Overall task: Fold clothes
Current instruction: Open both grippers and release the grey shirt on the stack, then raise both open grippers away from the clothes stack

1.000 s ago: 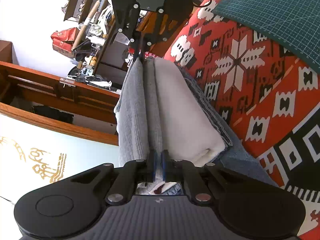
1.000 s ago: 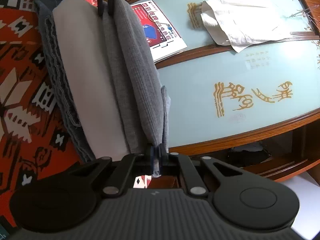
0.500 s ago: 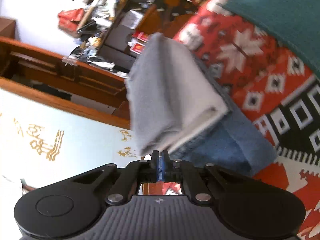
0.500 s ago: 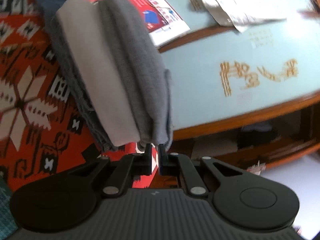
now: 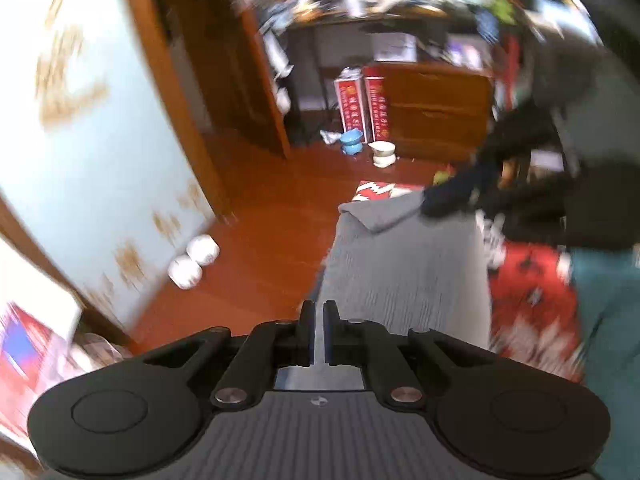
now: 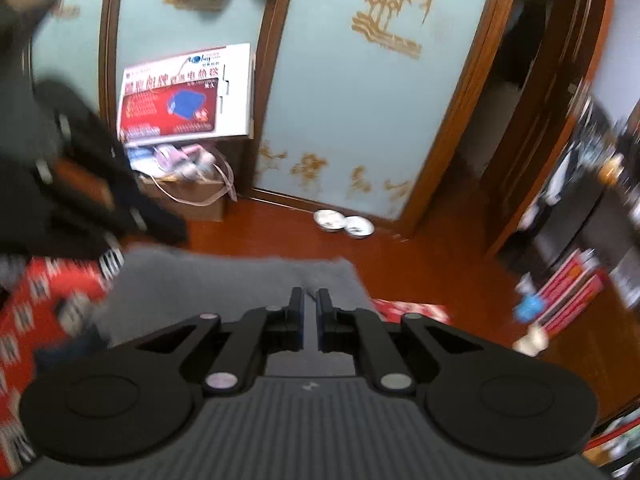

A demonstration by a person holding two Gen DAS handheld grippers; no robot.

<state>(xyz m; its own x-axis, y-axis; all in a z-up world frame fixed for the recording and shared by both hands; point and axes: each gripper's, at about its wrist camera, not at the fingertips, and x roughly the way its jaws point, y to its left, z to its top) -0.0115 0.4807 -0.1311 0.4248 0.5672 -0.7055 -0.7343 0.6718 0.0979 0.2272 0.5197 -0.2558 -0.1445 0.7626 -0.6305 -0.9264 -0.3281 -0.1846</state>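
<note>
The folded grey garment (image 5: pixel 408 276) lies flat on the red patterned cloth (image 5: pixel 528 276), directly ahead of the left gripper (image 5: pixel 316 332) and reaching from its fingertips out toward the far edge of the cloth. In the left wrist view the 2 fingers stand close together with a narrow slit of light between them; nothing is pinched there, and the near edge of the garment sits just past and slightly right of the tips. At the garment's far corner, where a small flap is turned over, the blurred dark shape of the right gripper (image 5: pixel 460 196) hovers over or touches the fabric; the blur hides which.

In the right wrist view the same garment (image 6: pixel 224 284) spreads across the lower middle, its near edge running under the right gripper (image 6: pixel 310 320). The fingers of this gripper are likewise nearly closed with a thin gap, and no cloth shows between them. The left gripper (image 6: pixel 92 184) appears as a dark blurred mass at the garment's far left corner.

Beyond the cloth lies the wooden floor (image 6: pixel 420 264), with 2 small dishes (image 6: pixel 344 222) near a pale blue panel with gold characters (image 6: pixel 360 80), and a red and white box (image 6: pixel 188 92) leaning by it. Both views are motion-blurred.
</note>
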